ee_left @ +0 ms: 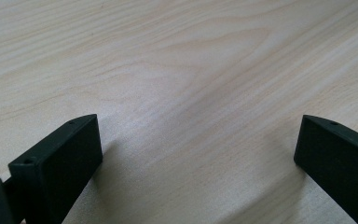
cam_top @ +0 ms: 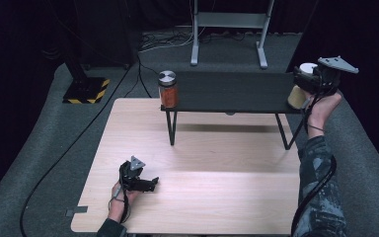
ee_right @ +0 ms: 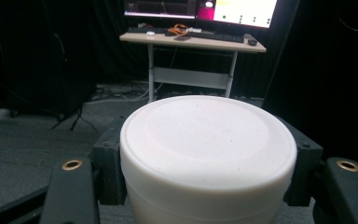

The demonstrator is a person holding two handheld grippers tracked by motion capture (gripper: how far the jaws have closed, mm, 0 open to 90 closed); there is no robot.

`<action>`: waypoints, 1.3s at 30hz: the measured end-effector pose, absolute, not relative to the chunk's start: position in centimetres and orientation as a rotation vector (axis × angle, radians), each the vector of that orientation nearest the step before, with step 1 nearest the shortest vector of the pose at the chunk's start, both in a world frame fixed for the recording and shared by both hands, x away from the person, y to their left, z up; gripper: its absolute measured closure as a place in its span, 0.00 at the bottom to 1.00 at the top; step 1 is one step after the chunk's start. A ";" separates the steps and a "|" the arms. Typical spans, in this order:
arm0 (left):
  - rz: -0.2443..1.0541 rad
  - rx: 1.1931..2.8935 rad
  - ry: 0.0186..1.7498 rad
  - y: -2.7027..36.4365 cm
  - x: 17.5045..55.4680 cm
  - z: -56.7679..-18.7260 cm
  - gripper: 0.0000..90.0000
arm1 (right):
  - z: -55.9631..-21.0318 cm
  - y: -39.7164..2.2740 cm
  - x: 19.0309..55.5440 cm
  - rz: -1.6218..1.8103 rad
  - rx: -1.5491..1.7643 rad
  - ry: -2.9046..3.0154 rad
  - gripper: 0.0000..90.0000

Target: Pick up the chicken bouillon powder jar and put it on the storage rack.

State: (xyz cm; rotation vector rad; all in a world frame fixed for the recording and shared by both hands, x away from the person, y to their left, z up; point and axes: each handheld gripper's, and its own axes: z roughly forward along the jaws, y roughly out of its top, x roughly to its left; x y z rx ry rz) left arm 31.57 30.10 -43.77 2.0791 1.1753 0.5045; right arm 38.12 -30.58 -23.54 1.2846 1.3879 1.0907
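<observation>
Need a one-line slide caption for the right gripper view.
Right gripper clamped on a white-lidded jar, with a desk and lit monitors beyond.

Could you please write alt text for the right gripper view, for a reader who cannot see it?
The right gripper is shut on a white-lidded jar, one black jaw on each side. Behind it are grey carpet and a desk with lit monitors.

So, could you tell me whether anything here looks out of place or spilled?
Nothing stands out. The orange jar stands upright on the black shelf, and the right tool holds the white-lidded jar upright; no spill shows.
</observation>
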 end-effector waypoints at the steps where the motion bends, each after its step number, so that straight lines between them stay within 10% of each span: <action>1: 0.505 2.079 1.175 30.1 31.6 -43.8 0.00 | -23.6 -30.8 38.1 1.099 1.287 1.386 0.36; 28: 0.505 2.079 1.175 30.1 31.6 -43.8 0.00 | -23.0 -31.9 37.6 1.111 1.295 1.430 0.35; 39: 0.505 2.079 1.176 30.1 31.6 -43.8 0.00 | -21.8 -31.8 36.7 1.054 1.340 1.567 0.02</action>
